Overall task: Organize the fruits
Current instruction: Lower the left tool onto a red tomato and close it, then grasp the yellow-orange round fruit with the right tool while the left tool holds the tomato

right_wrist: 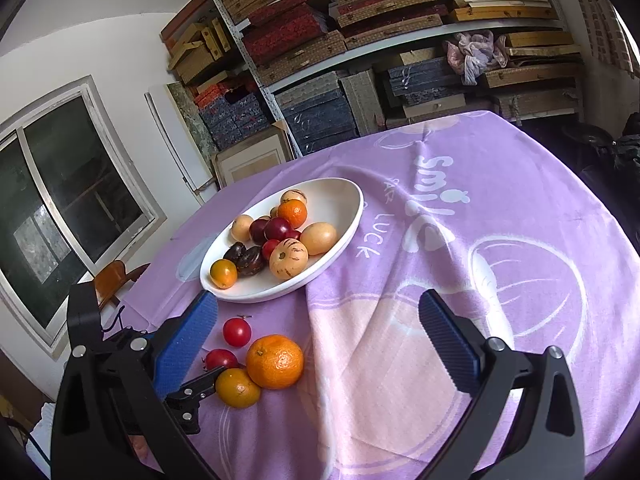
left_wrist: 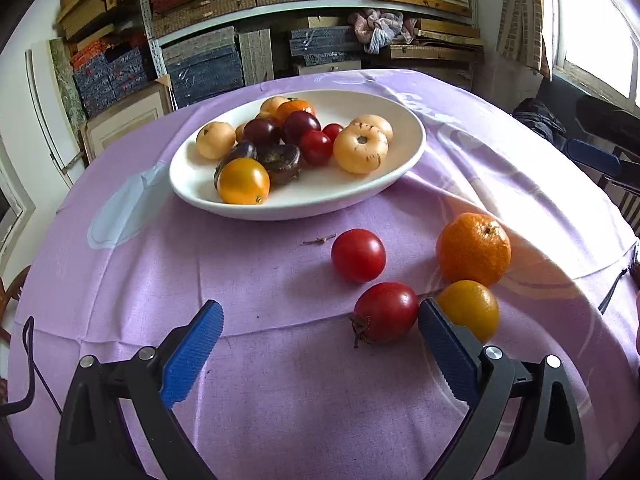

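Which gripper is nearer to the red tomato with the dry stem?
Left. The left gripper has one fingertip right beside the red tomato. The right gripper is apart, the tomato beyond its left finger.

In the left wrist view, the right finger (left_wrist: 448, 354) of the left hand-held gripper (left_wrist: 320, 344) covers the near left edge of the yellow-orange fruit (left_wrist: 470, 308). Both finger bases run off the bottom edge. In the white dish (left_wrist: 304, 206) ahead, two dark wrinkled fruits (left_wrist: 276, 162) sit partly behind a yellow tomato (left_wrist: 243, 181); their kind cannot be told. In the right wrist view, a black part (right_wrist: 196, 390) of the other tool overlaps the small red fruit (right_wrist: 220, 358), left of the right hand-held gripper (right_wrist: 320, 334). The worktop (right_wrist: 520, 208) cloth lettering is partly lost in a fold.
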`<state>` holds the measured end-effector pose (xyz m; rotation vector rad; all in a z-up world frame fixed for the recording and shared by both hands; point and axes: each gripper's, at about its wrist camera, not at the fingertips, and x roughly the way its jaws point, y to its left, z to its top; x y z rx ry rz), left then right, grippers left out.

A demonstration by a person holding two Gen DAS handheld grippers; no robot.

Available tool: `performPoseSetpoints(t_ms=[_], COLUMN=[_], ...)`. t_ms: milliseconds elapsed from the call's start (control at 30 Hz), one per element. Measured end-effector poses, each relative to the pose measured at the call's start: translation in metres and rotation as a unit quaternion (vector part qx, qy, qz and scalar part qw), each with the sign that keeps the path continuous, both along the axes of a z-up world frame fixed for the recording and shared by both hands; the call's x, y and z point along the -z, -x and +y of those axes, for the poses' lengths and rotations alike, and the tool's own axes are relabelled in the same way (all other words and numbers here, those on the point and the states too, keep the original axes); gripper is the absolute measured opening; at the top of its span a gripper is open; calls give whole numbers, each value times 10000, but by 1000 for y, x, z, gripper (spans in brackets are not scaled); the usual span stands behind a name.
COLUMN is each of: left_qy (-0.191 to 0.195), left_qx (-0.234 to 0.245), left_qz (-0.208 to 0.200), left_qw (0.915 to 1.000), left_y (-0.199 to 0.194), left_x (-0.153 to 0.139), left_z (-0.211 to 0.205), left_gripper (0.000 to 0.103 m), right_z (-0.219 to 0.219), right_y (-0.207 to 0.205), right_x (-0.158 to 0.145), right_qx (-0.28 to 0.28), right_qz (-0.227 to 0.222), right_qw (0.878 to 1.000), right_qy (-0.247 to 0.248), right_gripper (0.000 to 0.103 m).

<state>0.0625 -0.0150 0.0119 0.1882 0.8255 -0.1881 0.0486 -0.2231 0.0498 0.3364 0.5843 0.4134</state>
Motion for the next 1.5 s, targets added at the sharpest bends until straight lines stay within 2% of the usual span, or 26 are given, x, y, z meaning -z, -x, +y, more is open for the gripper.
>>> performPoseSetpoints(t_ms=[133, 167, 200, 233, 267, 300, 367, 500, 733, 800, 900, 1000, 1167, 1300, 1333, 1400, 1433, 1500], left_qy=[49, 106, 123, 103, 95, 80, 72, 247, 299, 316, 313, 382, 314, 387, 421, 509, 549, 497], left_qx=[-95, -53, 16, 141, 233, 285, 323, 357, 334, 395, 462, 406, 136, -269, -387, -492, -494, -438], left_qz=[-98, -75, -4, 131, 217, 237, 130, 222, 198, 228, 252, 205, 98, 94, 94, 106, 118, 102], left_qw=[9999, 9999, 9999, 9998, 9994, 9993, 9994, 9988, 9988, 9985, 9981, 9982, 9994, 9988, 9983, 9974, 9972, 9977], left_y=[-2, -2, -2, -4, -3, -2, 1, 1, -5, -3, 0, 0, 2, 4, 3, 2, 3, 4], left_x=[-3, -3, -1, 2, 4, 5, 2, 4, 3, 3, 4, 3, 0, -1, -2, -2, -2, -3], left_z=[7, 8, 6, 3, 0, -3, -4, 0, -5, -7, -8, -2, 18, 49, 56, 64, 66, 64], left_gripper=[95, 85, 71, 62, 47, 43, 43, 43, 44, 41, 31, 31, 31, 31, 31, 31, 31, 31], right_z=[2, 2, 3, 4, 3, 3, 3, 2, 10, 12, 12, 14, 32, 65, 76, 97, 106, 116], right_y=[2, 2, 2, 2, 2, 2, 1, 1, 2, 3, 3, 4, 9, 27, 34, 44, 47, 48], right_x=[-2, -2, -1, -1, -1, -1, 0, 1, 3, 3, 3, 2, 3, 4, 6, 9, 13, 20], right_qx=[-44, -53, -61, -66, -63, -55, -35, -49, -188, -217, -208, -310, -763, -1441, -1663, -2027, -2164, -2184], right_qz=[-57, -61, -57, -51, -46, -44, -29, -15, -29, -61, -71, -62, -48, -205, -231, -233, -199, -151], right_qw=[10000, 10000, 9999, 9999, 10000, 10000, 10000, 10000, 9996, 9994, 9995, 9992, 9955, 9855, 9812, 9724, 9680, 9650], right_qy=[27, 43, 56, 60, 57, 55, 37, 46, 184, 247, 229, 262, 554, 872, 954, 1136, 1253, 1445], right_gripper=[99, 99, 99, 99, 99, 99, 99, 99, 99, 99, 99, 99, 99, 99, 98, 85, 72, 70])
